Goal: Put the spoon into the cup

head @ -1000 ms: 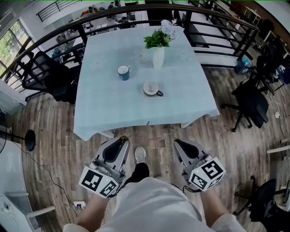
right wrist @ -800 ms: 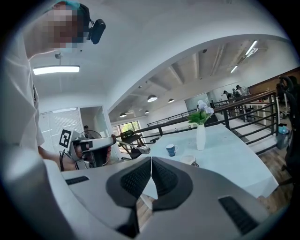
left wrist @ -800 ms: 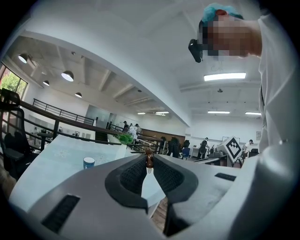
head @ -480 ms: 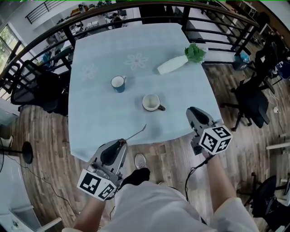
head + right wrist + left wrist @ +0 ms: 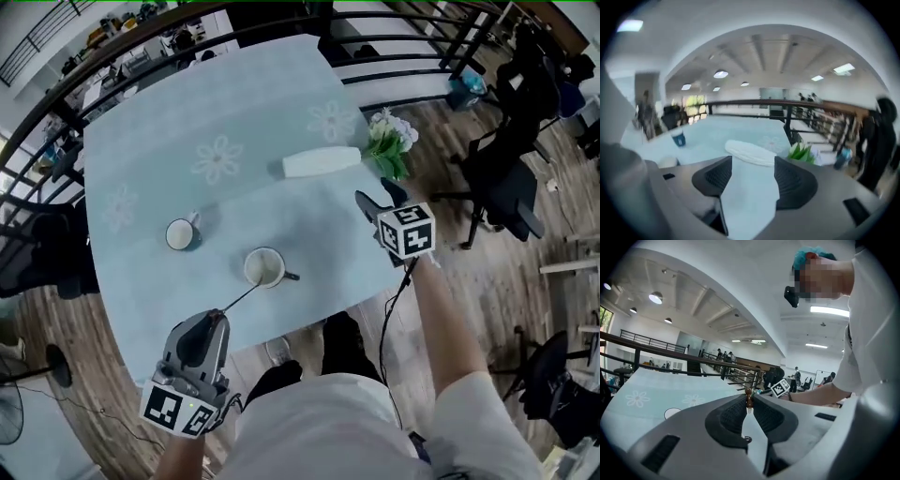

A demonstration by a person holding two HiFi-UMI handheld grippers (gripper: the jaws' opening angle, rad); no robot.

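A thin metal spoon [image 5: 242, 297] sticks out of my left gripper [image 5: 217, 319], which is shut on its handle at the table's near edge. Its far end comes up to the near rim of the white cup [image 5: 265, 268]; I cannot tell whether they touch. In the left gripper view the jaws [image 5: 749, 401] pinch the spoon [image 5: 749, 394] end-on. My right gripper [image 5: 367, 202] hovers over the table's right side. Its jaws are opening, and in the right gripper view [image 5: 752, 168] nothing is between them. That view shows the white cup [image 5: 668, 161] low at the left.
A blue cup [image 5: 181, 233] [image 5: 678, 138] stands left of the white one. A white vase [image 5: 322, 162] [image 5: 750, 152] lies on its side just ahead of the right gripper, its flowers [image 5: 392, 141] over the right edge of the table [image 5: 159, 122]. Railings and office chairs surround the table.
Both grippers came forward from over the floor to the table, the left still carrying the spoon. The right one swung up beside the vase. The vase stood upright a second ago and now lies flat.
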